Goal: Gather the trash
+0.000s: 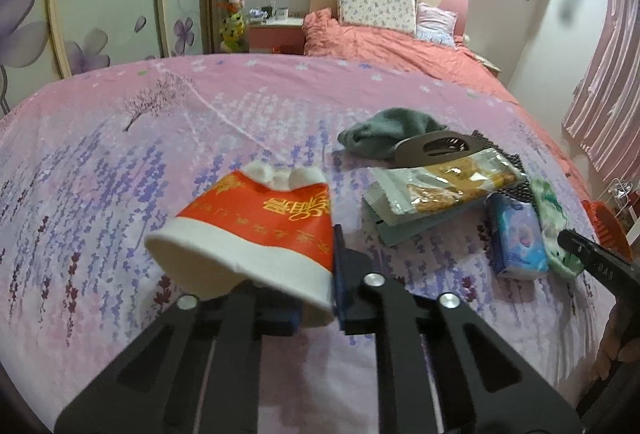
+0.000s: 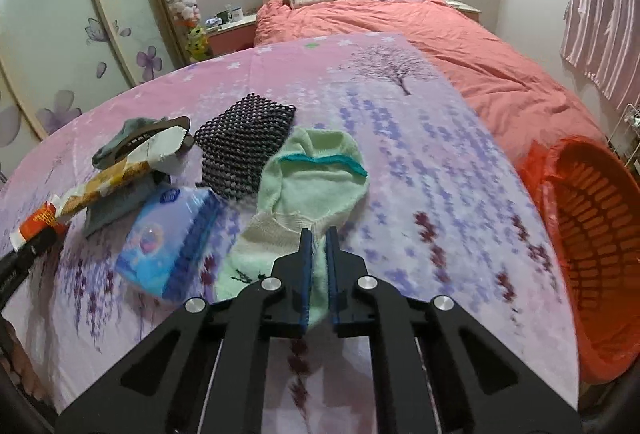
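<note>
My left gripper [image 1: 316,274] is shut on a red and white paper cup [image 1: 256,230], holding it on its side above the pink bedsheet; crumpled white tissue [image 1: 280,176] sticks out of it. The cup also shows at the left edge of the right wrist view [image 2: 36,226]. My right gripper [image 2: 318,246] is shut on a pale green sock [image 2: 312,178] that lies on the sheet. A snack wrapper [image 1: 448,182] lies on a flat packet right of the cup. A blue tissue pack [image 2: 168,246] lies left of the sock.
An orange basket [image 2: 592,242] with a red liner stands at the right beside the bed. A black mesh cloth [image 2: 244,146], a grey sock [image 1: 388,130] and a grey insole [image 1: 436,146] lie farther back on the sheet. The right gripper's tip [image 1: 592,258] shows at the far right.
</note>
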